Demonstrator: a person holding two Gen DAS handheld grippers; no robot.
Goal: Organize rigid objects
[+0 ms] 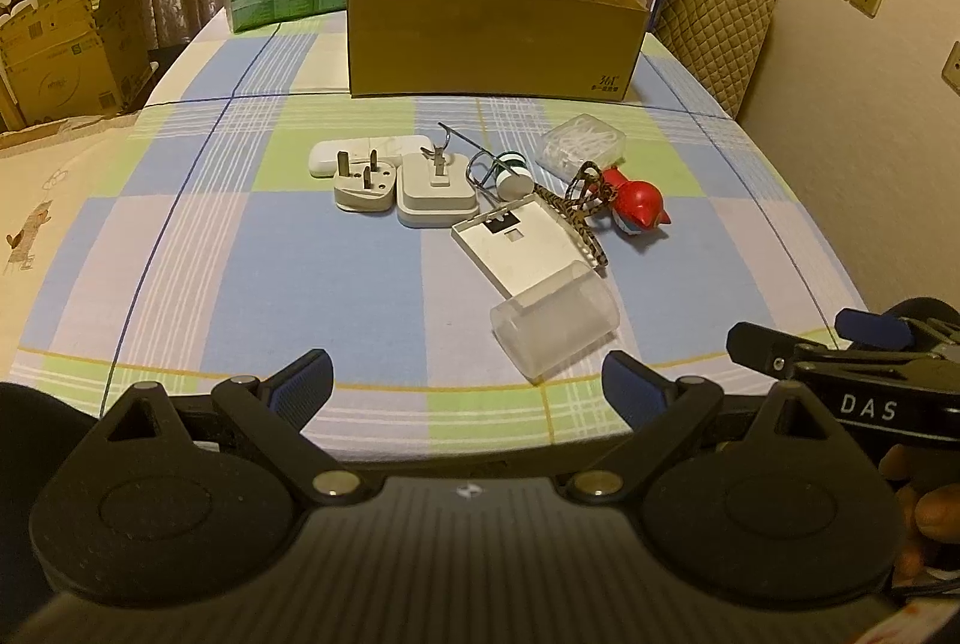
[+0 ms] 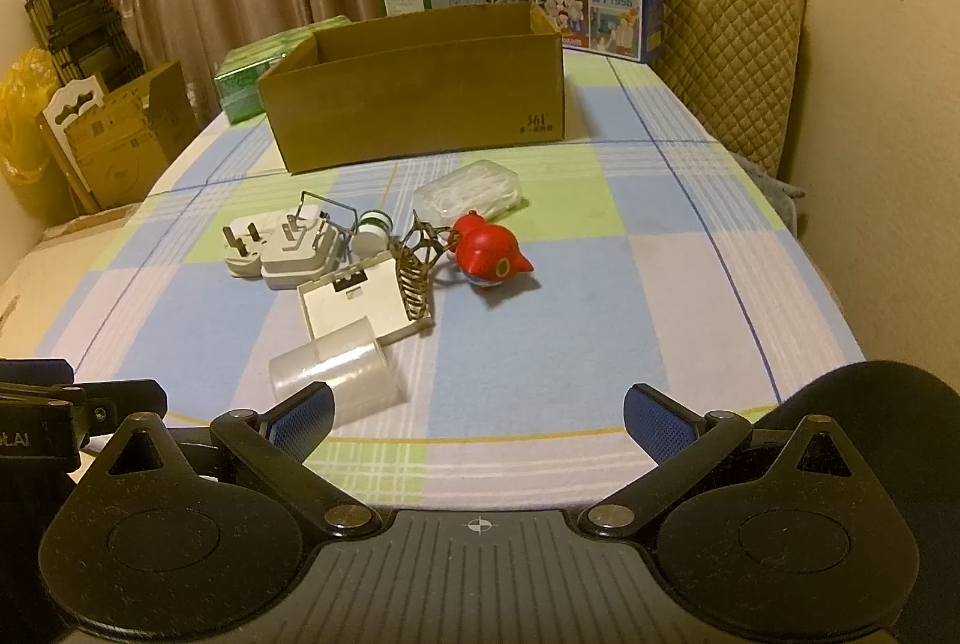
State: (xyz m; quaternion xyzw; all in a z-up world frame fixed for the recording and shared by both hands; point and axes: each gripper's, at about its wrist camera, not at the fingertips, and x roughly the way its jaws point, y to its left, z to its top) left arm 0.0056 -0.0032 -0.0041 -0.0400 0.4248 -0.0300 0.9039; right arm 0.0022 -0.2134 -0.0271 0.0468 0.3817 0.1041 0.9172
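Nothing picked yet: both grippers spread and empty at the near table edge, clutter ahead, box behind it.

Left wrist view: left gripper [image 1: 468, 383] jaws wide apart, nothing between them. Clear plastic cup [image 1: 555, 329] lies on its side nearest, touching the white flat plate [image 1: 519, 248]. Beyond: three-pin plug [image 1: 363, 185], white adapter [image 1: 437, 191], red bird toy [image 1: 639, 203], cotton swab case [image 1: 582, 146]. Cardboard box [image 1: 495, 38] stands open behind them. I'd take the cup first; grip across its wall, lightly, since it looks thin and could roll.

Right wrist view: right gripper [image 2: 477, 419] also released, empty. Cup [image 2: 336, 374] sits just past its left finger [image 2: 300, 413]; bird toy [image 2: 489, 257] is clear of neighbours, an easy grab for this side.
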